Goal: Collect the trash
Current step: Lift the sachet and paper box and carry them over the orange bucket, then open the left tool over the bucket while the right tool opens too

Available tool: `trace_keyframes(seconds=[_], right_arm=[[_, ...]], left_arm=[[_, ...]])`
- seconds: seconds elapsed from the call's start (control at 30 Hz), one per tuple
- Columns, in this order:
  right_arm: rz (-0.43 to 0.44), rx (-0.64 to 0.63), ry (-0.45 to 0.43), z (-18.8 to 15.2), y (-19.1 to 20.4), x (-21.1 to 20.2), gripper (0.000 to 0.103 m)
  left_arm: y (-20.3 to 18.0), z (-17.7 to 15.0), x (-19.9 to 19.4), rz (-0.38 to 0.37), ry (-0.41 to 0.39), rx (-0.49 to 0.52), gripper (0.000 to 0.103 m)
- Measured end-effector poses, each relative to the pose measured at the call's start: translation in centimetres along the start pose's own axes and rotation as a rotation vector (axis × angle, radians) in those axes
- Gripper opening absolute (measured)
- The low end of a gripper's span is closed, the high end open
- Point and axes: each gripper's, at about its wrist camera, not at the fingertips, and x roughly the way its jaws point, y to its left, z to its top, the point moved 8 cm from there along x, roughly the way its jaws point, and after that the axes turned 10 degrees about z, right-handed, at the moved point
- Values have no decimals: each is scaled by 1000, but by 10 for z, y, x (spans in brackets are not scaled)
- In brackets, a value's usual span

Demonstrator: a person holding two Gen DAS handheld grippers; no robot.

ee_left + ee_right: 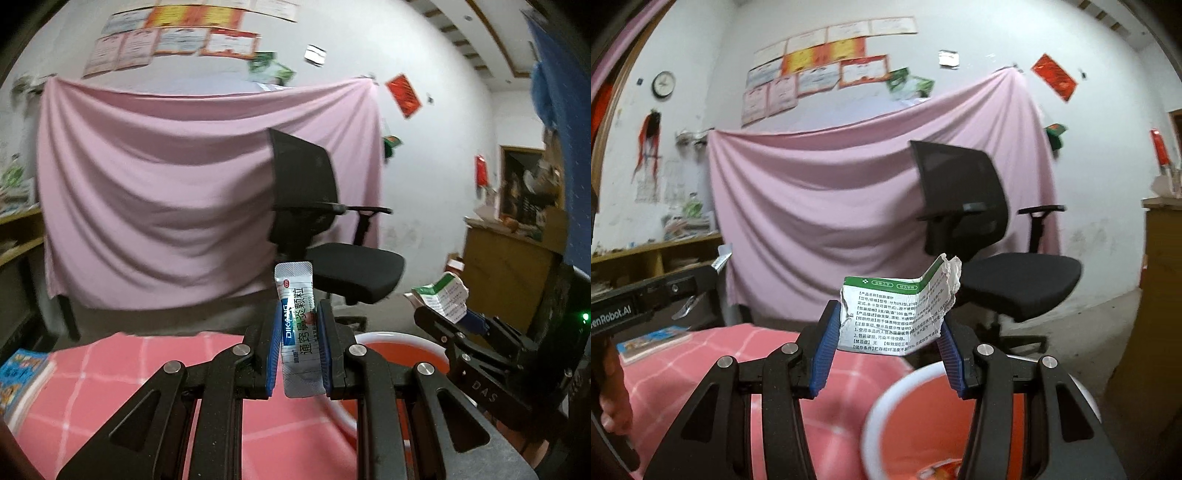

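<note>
My left gripper (298, 314) is shut on a silver medicine sachet (297, 325) with blue and green print, held upright above the pink checked tablecloth (110, 376). My right gripper (886, 321) is shut on a torn green-and-white paper box piece (897, 310); it also shows in the left wrist view (443, 299) at the right. An orange bin with a white rim (923, 413) sits just below the right gripper, and it shows in the left wrist view (399, 350) behind the left fingers. A scrap of wrapper (938, 469) lies inside the bin.
A black office chair (979, 229) stands beyond the table in front of a pink sheet (820, 206) hung on the wall. A colourful book (18, 376) lies at the table's left edge. Wooden shelves (646, 258) stand left, a wooden cabinet (509, 273) right.
</note>
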Motion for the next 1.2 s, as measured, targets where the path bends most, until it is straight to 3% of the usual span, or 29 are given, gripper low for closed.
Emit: trace_keyframes(seconds=[0.27,0.47,0.73,0.8,0.97,1.2], right_arm=[[-83,146,69,-18,-60,-17,48],[-151,232,162,-38,-91,-17,48],[-144,296,276,-68,-109,-14,50],[-138,308,312,-76,-110,-12,50],[-131,333,372,-90,-113,-10,51],[-115,338,369,-91,-111,-13,66]], left_arm=[[-74,-20,31,-115,83,31,15],[-104,-32,54,-151,169,36,15],[-114,-57,76,-150,310,35,16],[-119,-67,84,-157,378,38,16],[-116,-81,88,-138,443,39,16],[-100,-84,87,-116,480,9,17]])
